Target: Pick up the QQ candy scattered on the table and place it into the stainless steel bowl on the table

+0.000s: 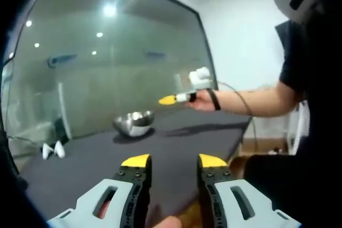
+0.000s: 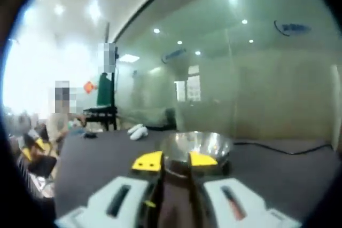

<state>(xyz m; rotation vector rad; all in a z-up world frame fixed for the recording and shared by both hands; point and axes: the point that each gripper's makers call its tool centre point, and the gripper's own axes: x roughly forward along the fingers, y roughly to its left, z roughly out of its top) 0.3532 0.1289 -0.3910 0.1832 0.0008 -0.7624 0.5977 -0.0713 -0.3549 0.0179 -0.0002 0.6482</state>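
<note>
L gripper [image 1: 173, 161] jaws apart, empty | R gripper [image 2: 175, 160] jaws apart, empty, near bowl [image 2: 195, 148] | white candy [image 1: 53, 150] far left: prob light, soft; pinch mid

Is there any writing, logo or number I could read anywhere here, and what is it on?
None can be read.
Blue marks on the glass wall, seen too in the right gripper view: too blurred to read.
Red sign in the room behind: too small to read.
Bowl, table, both grippers: no writing visible.

Bare table [image 1: 176, 148] surrounds the bowl [image 1: 133, 123]; glass wall [image 1: 107, 68] behind.
</note>
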